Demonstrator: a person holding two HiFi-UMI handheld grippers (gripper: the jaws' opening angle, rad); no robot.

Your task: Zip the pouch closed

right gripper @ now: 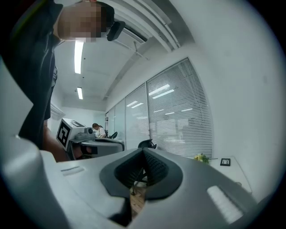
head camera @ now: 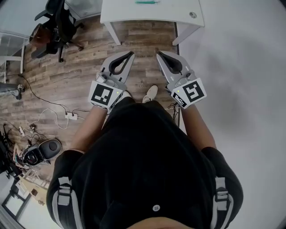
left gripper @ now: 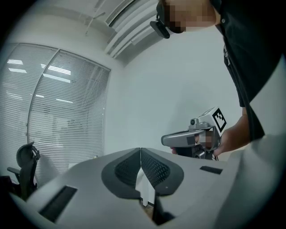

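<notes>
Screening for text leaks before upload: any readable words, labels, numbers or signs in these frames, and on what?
No readable text in any view.
Marker patterns only, no letters: left gripper cube, right gripper cube.
Too small to read: small frame.

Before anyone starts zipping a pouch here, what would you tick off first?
1. Any pouch in sight: not ok, none shows in any view.
2. Grey plastic left gripper empty: ok, its fingers are together with nothing between them.
3. Grey plastic right gripper empty: ok, its fingers are also together with nothing between them.
4. Fingers parted, ready to grasp: not ok, both pairs are shut.
5. White rectangular table ahead within reach: cannot tell.
</notes>
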